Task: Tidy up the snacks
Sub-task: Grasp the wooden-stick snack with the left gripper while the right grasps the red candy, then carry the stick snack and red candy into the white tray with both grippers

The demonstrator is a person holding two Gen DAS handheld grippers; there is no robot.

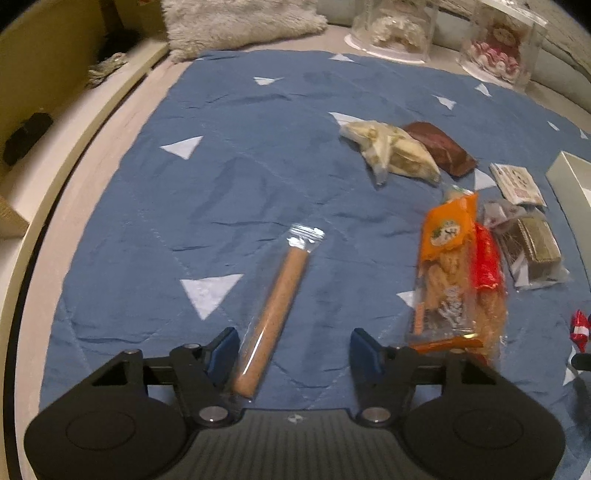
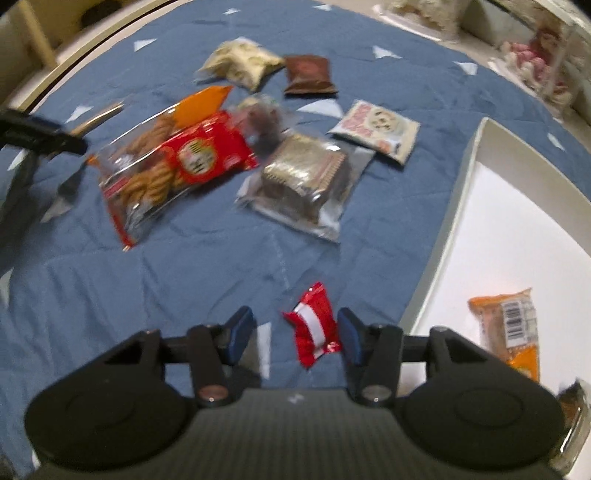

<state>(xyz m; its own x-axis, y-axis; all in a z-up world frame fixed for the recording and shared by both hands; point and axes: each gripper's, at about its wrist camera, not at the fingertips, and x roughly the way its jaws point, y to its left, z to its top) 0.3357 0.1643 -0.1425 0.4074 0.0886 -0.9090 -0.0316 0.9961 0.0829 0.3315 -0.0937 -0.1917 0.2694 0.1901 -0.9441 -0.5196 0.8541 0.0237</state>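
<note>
My left gripper (image 1: pixel 293 349) is open low over the blue quilt; a long tan snack stick in a clear wrapper (image 1: pixel 273 314) lies between its jaws, beside the left pad. My right gripper (image 2: pixel 295 330) is open around a small red and white candy packet (image 2: pixel 313 328) lying on the quilt. A white box (image 2: pixel 439 236) stands to the right with an orange snack pack (image 2: pixel 508 328) inside. Other snacks lie ahead: a red and orange biscuit bag (image 2: pixel 173 162), a clear pack of wafers (image 2: pixel 303 177), a white cookie packet (image 2: pixel 376 129), a brown packet (image 2: pixel 308 74) and a pale packet (image 2: pixel 240 62).
The blue quilt with white triangles (image 1: pixel 240 155) covers a bed. A fluffy cushion (image 1: pixel 236 22) and two clear cases with dolls (image 1: pixel 495 44) sit at the far edge. A beige ledge (image 1: pixel 74 147) runs along the left side. The left gripper shows at the left of the right wrist view (image 2: pixel 40 133).
</note>
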